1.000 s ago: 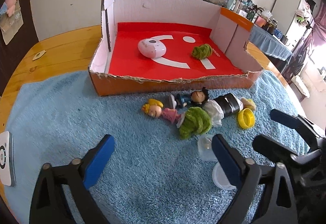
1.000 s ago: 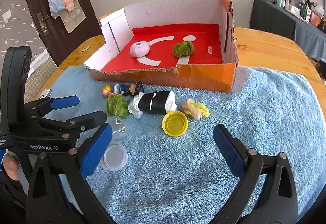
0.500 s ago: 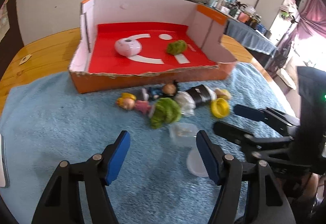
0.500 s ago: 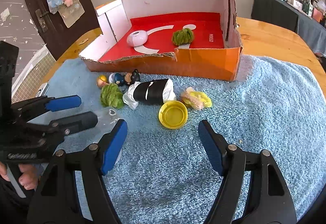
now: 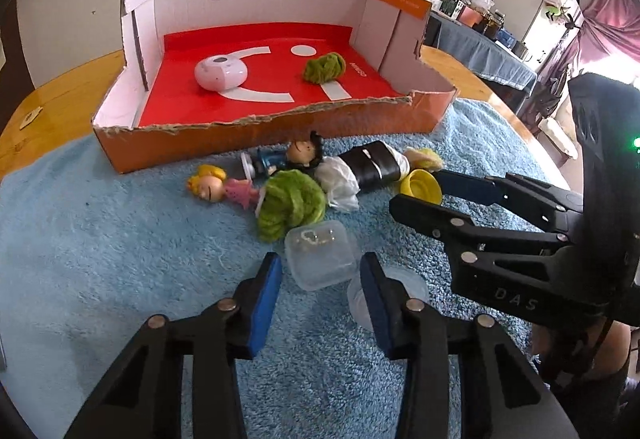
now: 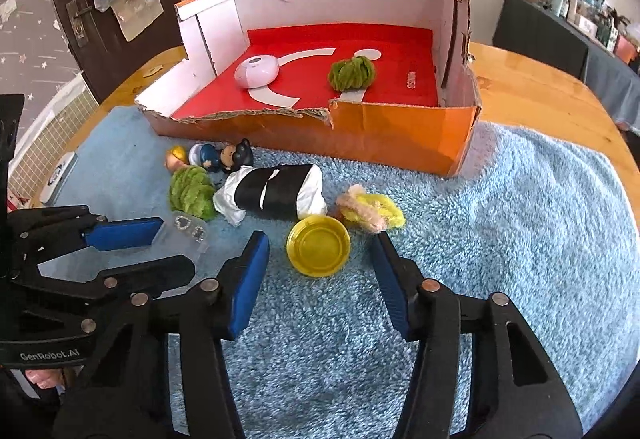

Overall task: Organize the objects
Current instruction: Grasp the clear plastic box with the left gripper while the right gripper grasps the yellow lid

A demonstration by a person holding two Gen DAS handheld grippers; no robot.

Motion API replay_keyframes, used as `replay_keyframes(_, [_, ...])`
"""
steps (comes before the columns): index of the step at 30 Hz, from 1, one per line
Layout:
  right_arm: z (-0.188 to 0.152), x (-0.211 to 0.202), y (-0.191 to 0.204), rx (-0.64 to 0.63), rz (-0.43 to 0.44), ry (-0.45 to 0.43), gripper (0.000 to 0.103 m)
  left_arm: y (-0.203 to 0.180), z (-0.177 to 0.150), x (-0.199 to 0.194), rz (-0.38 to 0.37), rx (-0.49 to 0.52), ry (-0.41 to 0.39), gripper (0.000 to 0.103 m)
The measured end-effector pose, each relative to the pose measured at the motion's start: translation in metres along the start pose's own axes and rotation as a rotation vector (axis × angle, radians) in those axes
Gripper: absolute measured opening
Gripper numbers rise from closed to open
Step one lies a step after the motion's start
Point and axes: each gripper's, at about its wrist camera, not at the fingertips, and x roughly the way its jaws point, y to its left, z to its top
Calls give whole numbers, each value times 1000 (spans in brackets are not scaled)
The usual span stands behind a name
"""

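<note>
A round wooden table (image 6: 532, 79) carries a blue fleecy towel (image 6: 500, 259) spread over most of its near part. At the towel's far edge stands an open cardboard box (image 5: 256, 143) with an orange front wall and a red floor. Inside it lie a white rounded gadget (image 5: 221, 72) toward its left and a green fuzzy ball (image 5: 324, 66) toward its right, well apart.

Just in front of the box a row of things lies on the towel. There is a black-and-white cloth bundle (image 6: 276, 193), a second green fuzzy ball (image 5: 290, 203) touching its left end, and a yellow-haired doll (image 5: 220, 189) further left. A dark-haired figurine (image 5: 288, 157) lies behind them and a yellow-and-pink fluffy thing (image 6: 370, 211) at the right end.

Nearer the table's front edge lies a yellow round lid (image 6: 319, 245). The right hand-held gripper (image 6: 320, 259) straddles it with jaws closing, and a gap shows on each side of the lid. To the left lies a clear plastic box (image 5: 320, 259). The left hand-held gripper (image 5: 320, 277) brackets its near end, jaws closing, the pads close beside its walls but not clearly pressing. A clear round lid (image 5: 412, 289) lies just right of it, partly hidden by the gripper's finger.
</note>
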Motion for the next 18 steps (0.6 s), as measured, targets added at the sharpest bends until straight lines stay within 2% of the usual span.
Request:
replay_keyframes(4, [1, 1, 2, -20, -27, -6, 43, -2, 2, 2, 5, -3, -8, 43])
replay_keyframes(6, [0, 1, 2, -27, -39, -9, 33, -4, 2, 4, 17, -2, -19, 43])
replay_keyframes(9, [-1, 1, 2, -32, -48, -11, 29, -7, 1, 5, 33, -6, -42, 44])
replay_keyframes(18, [-5, -4, 2, -15, -37, -17, 29, 2, -4, 2, 9, -56, -60, 41])
